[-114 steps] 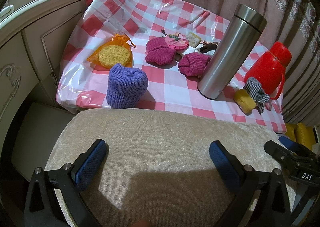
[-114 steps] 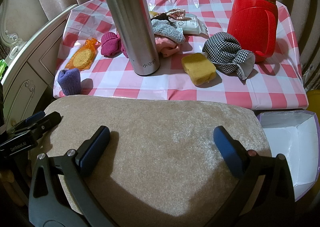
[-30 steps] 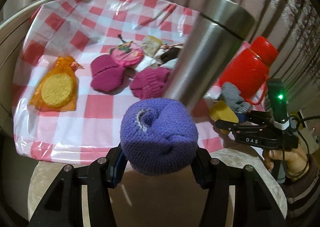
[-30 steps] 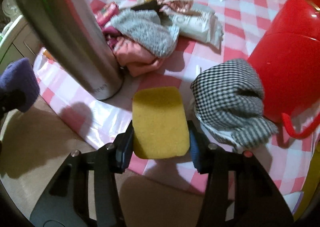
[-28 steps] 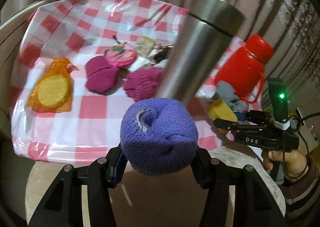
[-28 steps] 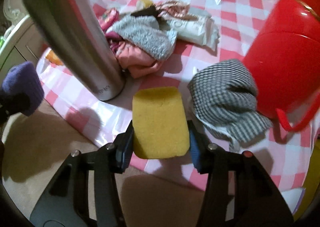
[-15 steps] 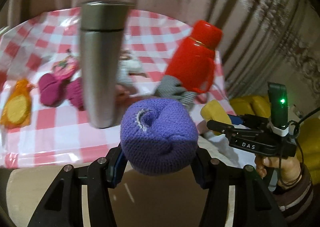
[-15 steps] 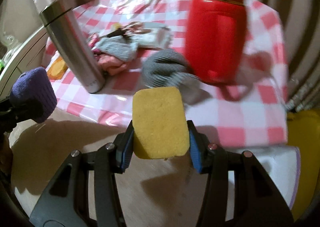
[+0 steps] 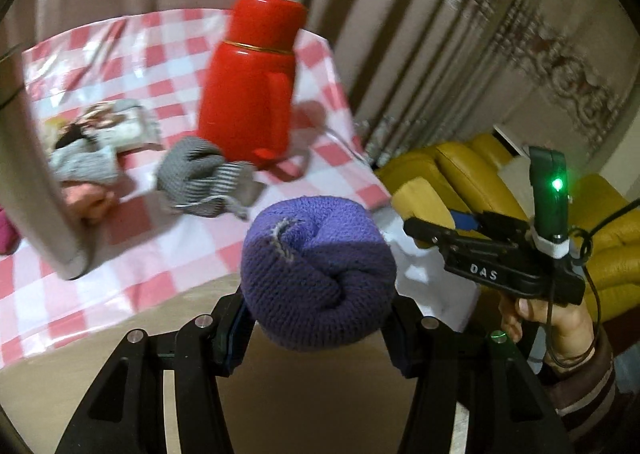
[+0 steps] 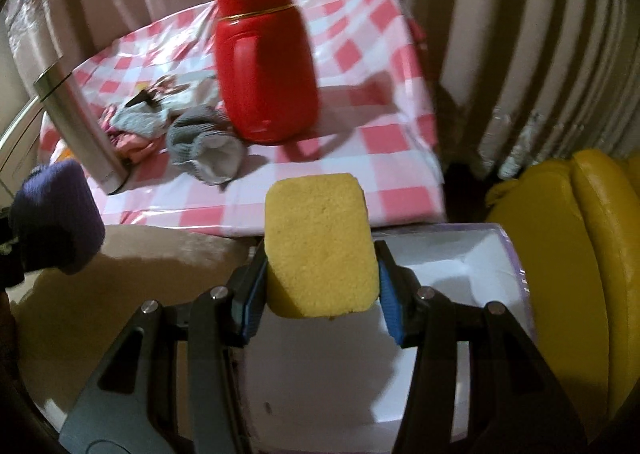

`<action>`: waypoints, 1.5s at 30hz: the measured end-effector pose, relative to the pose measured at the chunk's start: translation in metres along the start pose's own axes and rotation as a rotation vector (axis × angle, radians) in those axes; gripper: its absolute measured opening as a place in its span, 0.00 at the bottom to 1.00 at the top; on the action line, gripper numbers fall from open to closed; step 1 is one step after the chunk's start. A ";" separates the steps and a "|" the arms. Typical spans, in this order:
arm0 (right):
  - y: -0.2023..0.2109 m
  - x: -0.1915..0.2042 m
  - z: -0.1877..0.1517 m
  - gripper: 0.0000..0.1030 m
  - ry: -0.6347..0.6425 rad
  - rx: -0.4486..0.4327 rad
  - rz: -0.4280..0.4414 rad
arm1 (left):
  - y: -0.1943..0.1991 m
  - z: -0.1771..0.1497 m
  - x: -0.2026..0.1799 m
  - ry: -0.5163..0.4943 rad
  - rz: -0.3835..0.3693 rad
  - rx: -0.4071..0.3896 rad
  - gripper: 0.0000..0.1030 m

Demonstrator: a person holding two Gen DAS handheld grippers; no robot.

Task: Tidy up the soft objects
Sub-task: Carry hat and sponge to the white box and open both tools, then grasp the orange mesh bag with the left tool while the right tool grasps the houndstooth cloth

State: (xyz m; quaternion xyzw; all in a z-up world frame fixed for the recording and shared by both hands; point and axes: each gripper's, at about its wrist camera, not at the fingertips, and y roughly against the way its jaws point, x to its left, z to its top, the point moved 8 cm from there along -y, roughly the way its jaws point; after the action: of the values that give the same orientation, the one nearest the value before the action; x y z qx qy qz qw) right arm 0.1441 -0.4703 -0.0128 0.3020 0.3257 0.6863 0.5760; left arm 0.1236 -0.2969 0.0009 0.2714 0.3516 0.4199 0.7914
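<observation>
- right gripper (image 10: 320,294): jaws partly apart, pads clamped on both sides of yellow sponge (image 10: 320,244); porous block, rounded corners, long axis running away from the tool.
- white box (image 10: 460,254): open-topped, rigid walls, directly under and just ahead-right of this tool. Looks like the drop spot; right hand is the nearer one.
- left gripper (image 9: 318,328): jaws about half apart, pinching purple knit sock roll (image 9: 320,274); ribbed, squashy, round bundle.
- From the left tool, the box lies ahead-right, mostly hidden behind the roll and the other tool.
- Checked tablecloth (image 10: 360,134) ahead-left: grey sock (image 10: 200,134) beside hard glossy red flask (image 10: 264,66); steel flask (image 10: 80,126) further left.
</observation>
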 end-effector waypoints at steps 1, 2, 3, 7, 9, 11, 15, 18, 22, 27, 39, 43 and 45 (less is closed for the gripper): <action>0.002 -0.005 0.000 0.52 -0.005 -0.006 -0.007 | -0.003 0.000 -0.008 -0.010 -0.012 0.008 0.55; 0.004 -0.010 0.000 0.52 -0.013 -0.010 -0.015 | -0.006 0.000 -0.013 -0.019 -0.020 0.011 0.55; 0.006 -0.015 0.000 0.52 -0.020 -0.014 -0.021 | -0.010 0.000 -0.019 -0.029 -0.031 0.016 0.58; 0.013 -0.031 0.000 0.58 -0.048 -0.027 -0.063 | -0.019 0.001 -0.041 -0.070 -0.058 0.035 0.86; 0.017 -0.036 0.000 0.70 -0.051 -0.042 -0.086 | -0.019 0.001 -0.045 -0.085 -0.054 0.032 0.87; 0.020 -0.039 0.000 0.73 -0.048 -0.053 -0.109 | -0.019 0.000 -0.044 -0.091 -0.039 0.034 0.87; 0.020 -0.039 0.001 0.76 -0.055 -0.054 -0.114 | -0.016 0.000 -0.034 -0.055 -0.026 0.029 0.87; 0.022 -0.034 0.004 0.78 -0.052 -0.067 -0.111 | -0.010 0.001 -0.029 -0.046 -0.024 0.012 0.87; 0.026 -0.023 0.010 0.84 -0.026 -0.086 -0.142 | -0.002 -0.001 -0.018 -0.026 -0.001 -0.007 0.87; 0.028 -0.003 0.019 0.89 0.010 -0.107 -0.171 | 0.020 -0.002 0.011 0.028 0.092 -0.046 0.88; 0.010 0.072 0.039 0.94 0.108 -0.152 -0.101 | 0.105 -0.014 0.117 0.147 0.382 -0.215 0.89; -0.015 0.100 0.042 0.94 0.147 -0.092 -0.052 | 0.128 -0.022 0.149 0.134 0.479 -0.241 0.89; -0.026 0.116 0.044 0.94 0.193 -0.081 -0.031 | 0.135 -0.028 0.168 0.156 0.508 -0.225 0.89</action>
State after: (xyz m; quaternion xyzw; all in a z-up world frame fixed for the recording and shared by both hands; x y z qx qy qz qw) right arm 0.1765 -0.3487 -0.0020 0.2060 0.3561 0.7158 0.5643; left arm 0.1051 -0.0818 0.0260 0.2283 0.2834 0.6608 0.6565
